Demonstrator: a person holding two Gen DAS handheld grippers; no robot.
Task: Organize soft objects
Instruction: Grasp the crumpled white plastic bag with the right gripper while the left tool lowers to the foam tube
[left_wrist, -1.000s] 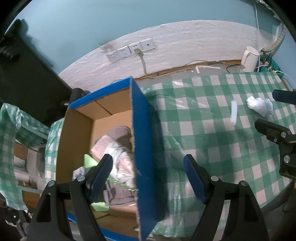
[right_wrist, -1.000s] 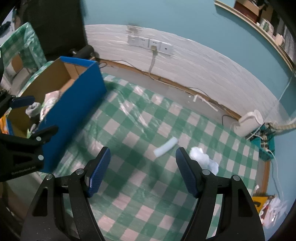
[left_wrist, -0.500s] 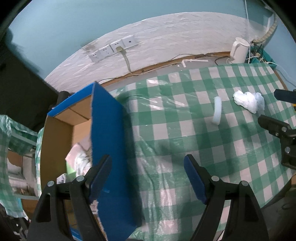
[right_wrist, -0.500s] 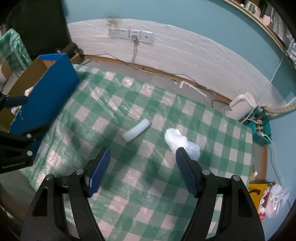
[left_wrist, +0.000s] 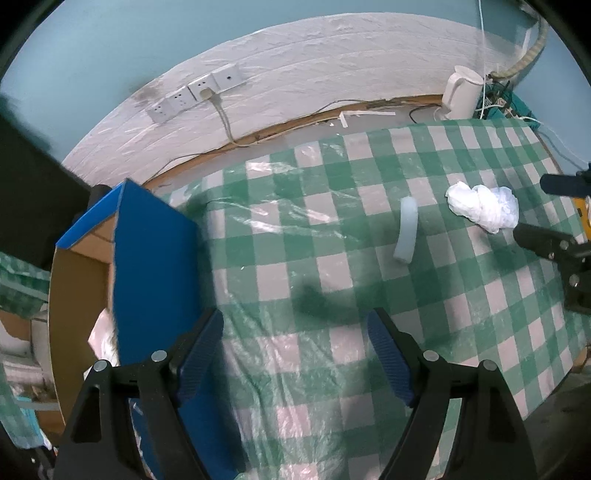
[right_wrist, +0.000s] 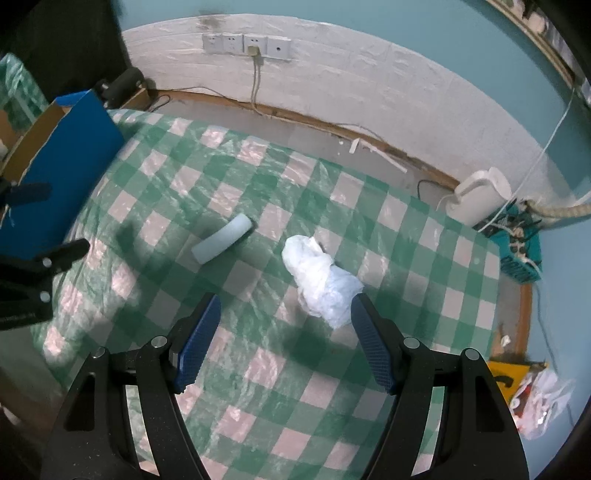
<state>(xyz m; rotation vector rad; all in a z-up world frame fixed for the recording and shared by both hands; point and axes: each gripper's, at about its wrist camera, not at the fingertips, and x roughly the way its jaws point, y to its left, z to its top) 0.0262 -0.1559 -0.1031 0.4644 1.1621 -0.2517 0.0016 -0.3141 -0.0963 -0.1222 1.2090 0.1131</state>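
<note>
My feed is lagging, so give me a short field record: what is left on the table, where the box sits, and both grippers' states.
surface: table under green checked cloth
loose items: pale foam strip; crumpled white plastic bag
spacing: strip and bag lie apart
box: blue cardboard box at the table's left edge, some soft items visible inside
left gripper: open, empty
right gripper: open, empty, bag just ahead of its right finger

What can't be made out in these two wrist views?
- Contents of the blue cardboard box: left wrist view, its near wall hides all but a pale scrap; right wrist view, cut off by the edge.
- Crumpled white plastic bag: whether anything is inside.
- Pale foam cylinder's underside.
- Clutter beside the white kettle: too small.
</note>
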